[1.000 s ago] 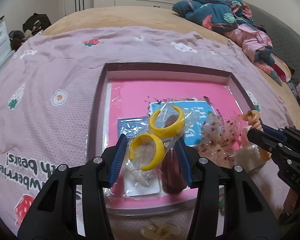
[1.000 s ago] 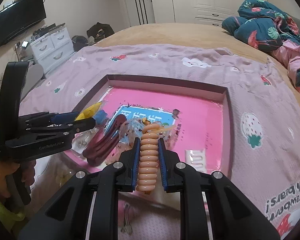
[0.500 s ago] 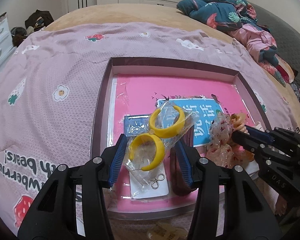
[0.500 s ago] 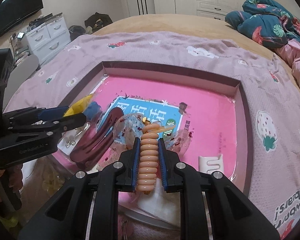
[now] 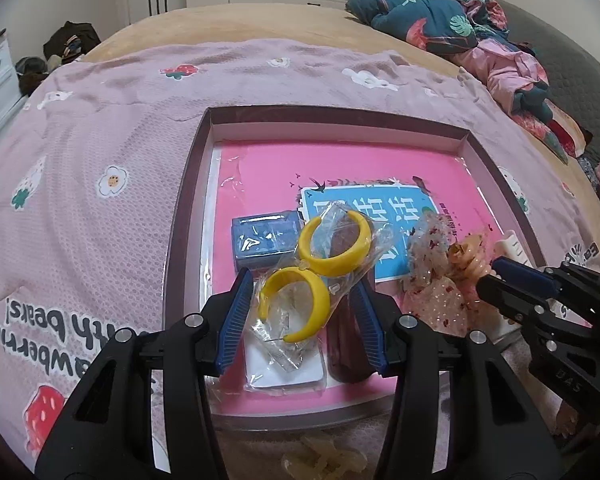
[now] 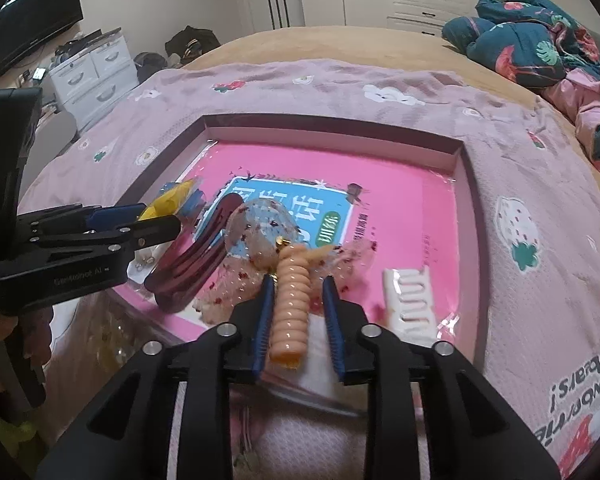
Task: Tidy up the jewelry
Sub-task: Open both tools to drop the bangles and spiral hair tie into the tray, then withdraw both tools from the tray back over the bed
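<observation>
Hovering over tray, both tongs parted

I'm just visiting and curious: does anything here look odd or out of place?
Yes: a pale plastic-wrapped item lies on the blanket outside the tray, near its front edge, while the other jewelry sits inside. What it is stays unclear.

The lilac bedspread carries upside-down black lettering reading "...wberries" and "...th bears!" at 8 o'clock in the left wrist view, and "bears!" at 4 o'clock in the right wrist view. The right hand-held gripper bears "DAS" on its black body; the left hand-held gripper shows a faint, partly illegible mark ending "AI". Chinese characters fill the blue panel in the pink tray.
</observation>
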A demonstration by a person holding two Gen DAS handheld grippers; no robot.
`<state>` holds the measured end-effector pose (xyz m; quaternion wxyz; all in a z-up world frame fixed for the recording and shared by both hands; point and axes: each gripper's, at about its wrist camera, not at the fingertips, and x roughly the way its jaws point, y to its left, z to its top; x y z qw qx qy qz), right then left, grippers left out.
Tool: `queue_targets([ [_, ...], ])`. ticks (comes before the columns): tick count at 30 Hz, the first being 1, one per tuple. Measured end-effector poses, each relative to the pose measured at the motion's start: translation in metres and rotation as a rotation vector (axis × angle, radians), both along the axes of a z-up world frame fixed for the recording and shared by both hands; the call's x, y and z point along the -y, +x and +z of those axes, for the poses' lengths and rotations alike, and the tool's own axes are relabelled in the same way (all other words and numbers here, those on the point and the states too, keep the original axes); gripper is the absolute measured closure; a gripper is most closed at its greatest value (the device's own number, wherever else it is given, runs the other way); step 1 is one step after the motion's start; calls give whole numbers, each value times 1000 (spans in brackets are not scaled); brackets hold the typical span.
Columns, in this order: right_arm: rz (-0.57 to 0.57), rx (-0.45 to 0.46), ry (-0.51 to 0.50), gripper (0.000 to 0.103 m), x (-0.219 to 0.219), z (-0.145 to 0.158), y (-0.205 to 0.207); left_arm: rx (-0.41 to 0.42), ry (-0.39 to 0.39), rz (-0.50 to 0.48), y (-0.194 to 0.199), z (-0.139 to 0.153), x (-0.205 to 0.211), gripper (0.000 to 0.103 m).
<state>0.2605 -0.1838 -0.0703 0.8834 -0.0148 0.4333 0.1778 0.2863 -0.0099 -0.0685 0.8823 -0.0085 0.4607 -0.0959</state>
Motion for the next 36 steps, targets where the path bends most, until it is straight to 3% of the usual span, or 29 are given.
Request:
queue_targets([
  [5,-20,8,12,75,10,6,-8,4,-2,-13,-4,4,6,61],
  [10,-37,32,6,62,17,14,-18,3,4,-37,-8,5,15,61],
  [24,-65,52,2,54,37,28,-38,24,20,-42,-18,20,21,50],
  [36,-71,96,12,45,42,51,-62,63,22,-23,-46,44,15,50],
])
